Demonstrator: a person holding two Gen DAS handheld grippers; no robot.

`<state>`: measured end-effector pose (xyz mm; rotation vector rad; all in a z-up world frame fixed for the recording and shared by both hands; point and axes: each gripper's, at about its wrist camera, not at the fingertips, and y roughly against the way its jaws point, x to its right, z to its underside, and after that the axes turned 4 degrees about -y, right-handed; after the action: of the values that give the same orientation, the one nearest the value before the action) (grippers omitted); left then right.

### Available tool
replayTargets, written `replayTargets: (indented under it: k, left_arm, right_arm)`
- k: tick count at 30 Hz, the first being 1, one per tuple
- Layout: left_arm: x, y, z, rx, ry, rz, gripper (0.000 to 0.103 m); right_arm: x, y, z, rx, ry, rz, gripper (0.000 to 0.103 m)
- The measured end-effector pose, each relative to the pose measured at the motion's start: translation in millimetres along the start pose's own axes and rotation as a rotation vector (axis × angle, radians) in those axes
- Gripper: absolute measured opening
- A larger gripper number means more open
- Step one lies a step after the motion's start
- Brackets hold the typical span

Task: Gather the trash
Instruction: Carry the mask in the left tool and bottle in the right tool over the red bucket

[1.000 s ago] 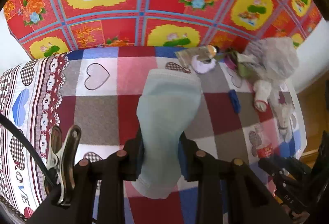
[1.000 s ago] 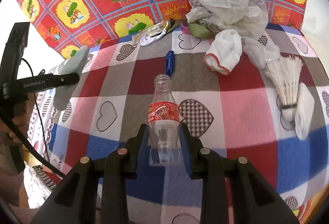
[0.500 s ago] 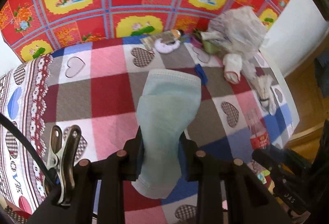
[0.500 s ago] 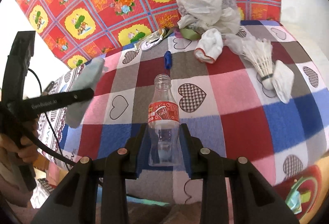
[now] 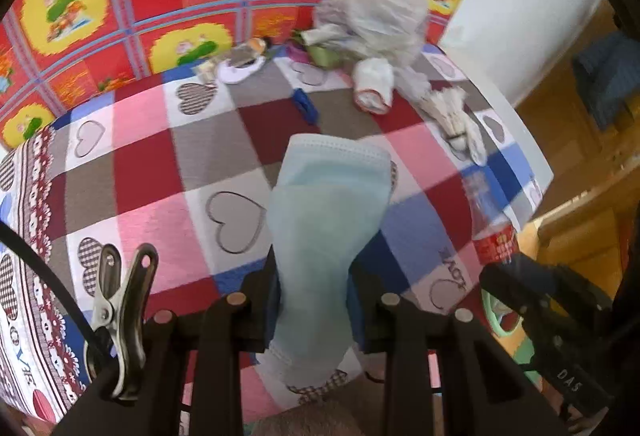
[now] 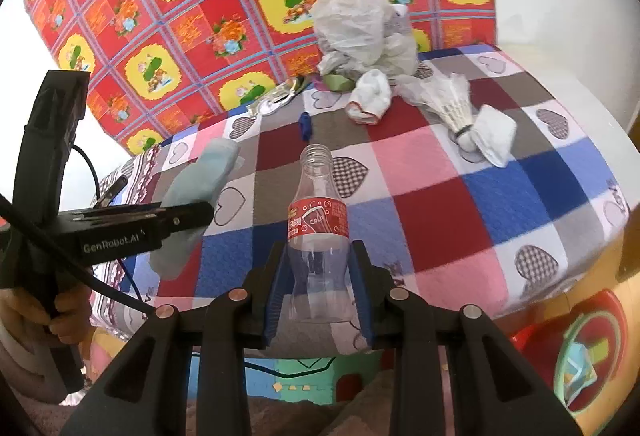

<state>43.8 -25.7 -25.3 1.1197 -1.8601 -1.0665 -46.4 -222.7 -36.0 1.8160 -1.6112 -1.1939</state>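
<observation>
The left tongs (image 5: 314, 300) were clamped on a pale blue face mask (image 5: 326, 224), which was pinched across its lower part so that its long axis ran straight out along the fingers, the wide hemmed end pointing away from the camera and a short stub hanging back below the grip. In the right wrist view the same mask (image 6: 196, 192) stood out of the left tongs (image 6: 188, 216) on a slant, its far end aimed up and toward the desk, held in the air above the near corner of the checked cloth. The right tongs (image 6: 320, 288) were clamped on an empty clear plastic bottle (image 6: 318, 232) with a red cola label, the blue pads (image 6: 278, 292) pressing its waisted lower body from both sides. The bottle's long axis also followed the fingers, its open, capless mouth pointing away from the camera toward the back of the desk (image 6: 500, 196), its base toward the camera. The bottle was off the surface, over the near edge of the desk. On the cloth farther back lay a crumpled white plastic bag (image 6: 360, 32) against the red flowered backdrop, a rolled white glove (image 6: 370, 96) just in front of it, a bundle of shuttlecock feathers (image 6: 456, 108) to the right, a small blue item (image 6: 305, 124) near the middle, and a flattened silvery wrapper (image 6: 276, 98) to the left. A hand (image 6: 60, 316) gripped the left tool's handle at the lower left.
</observation>
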Motion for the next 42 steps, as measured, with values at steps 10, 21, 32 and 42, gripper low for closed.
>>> replayTargets:
  k: [10, 21, 32, 42]
  left_arm:
    - [52, -10, 1, -0.038, -0.127, 0.087, 0.029]
    - [131, -27, 5, -0.084, -0.271, 0.161, 0.029]
    - [216, -46, 14, -0.127, -0.406, 0.211, 0.030]
    - [298, -72, 33, -0.188, -0.546, 0.282, 0.030]
  right_arm:
    - [26, 24, 15, 0.043, -0.092, 0.049, 0.032]
    - [78, 58, 48, 0.063, -0.221, 0.112, 0.032]
    - [142, 97, 82, 0.088, -0.356, 0.169, 0.032]
    - [203, 128, 119, 0.103, -0.480, 0.247, 0.032]
